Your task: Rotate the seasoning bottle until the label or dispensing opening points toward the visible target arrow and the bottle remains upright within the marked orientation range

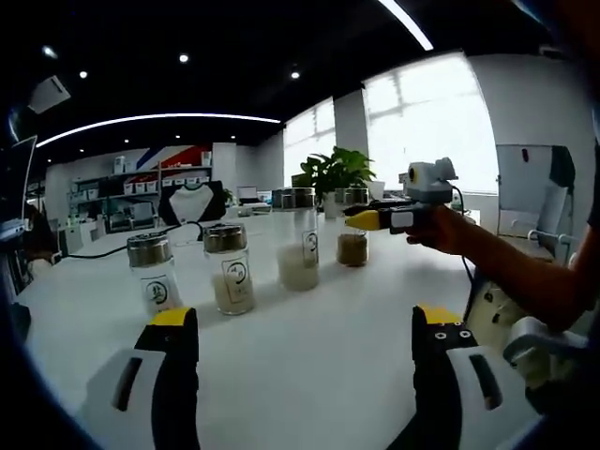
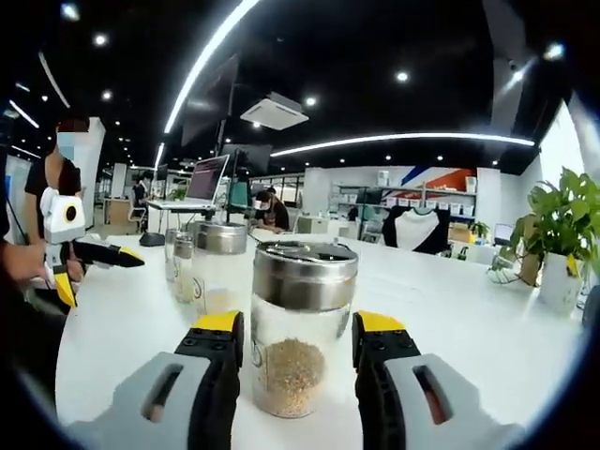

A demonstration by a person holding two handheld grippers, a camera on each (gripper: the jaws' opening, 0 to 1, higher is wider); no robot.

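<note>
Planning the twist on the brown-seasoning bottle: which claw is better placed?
Right. The right claw is open, its jaws on either side of the brown-seasoning bottle, though apparently not yet touching it. The left claw is open over bare table, short of the bottle row.

Jars on white table (image 1: 309,356): four in left gripper view, all glass with metal lids, standing upright.
- first jar (image 1: 154,273)
- second jar (image 1: 229,267)
- third jar (image 1: 298,238)
- fourth jar (image 1: 352,228)

Potted plants: one (image 1: 335,175).
Laptops: one (image 2: 197,183).
Grippers: two, left gripper (image 1: 305,333), right gripper (image 2: 297,339).
</note>
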